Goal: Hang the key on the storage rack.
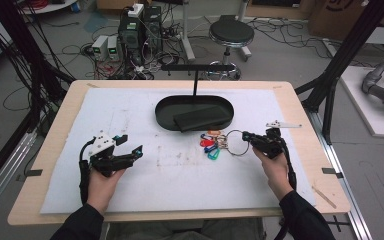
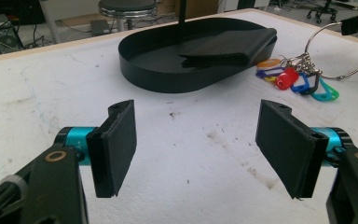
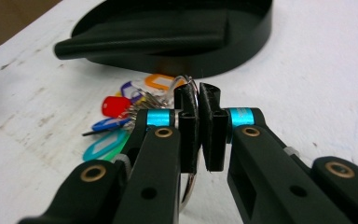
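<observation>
Key ring [image 1: 235, 143] sits pinched between the right gripper [image 1: 245, 136] fingers [image 3: 186, 122], near the black tray [image 1: 166, 116]. Left gripper [image 1: 132, 151] fingers [image 2: 119, 144] are spread wide, holding nothing

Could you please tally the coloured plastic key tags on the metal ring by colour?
Orange plastic key tag: 1
Purple plastic key tag: 1
Red plastic key tag: 1
Blue plastic key tag: 1
Teal plastic key tag: 1
Total: 5

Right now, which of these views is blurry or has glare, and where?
High view: soft but evenly lit, with no glare on the white mat. Left gripper view: sharp, with the key ring crisp. Right gripper view: the right hand-held gripper is in focus, while the black tray behind is blurred.
</observation>
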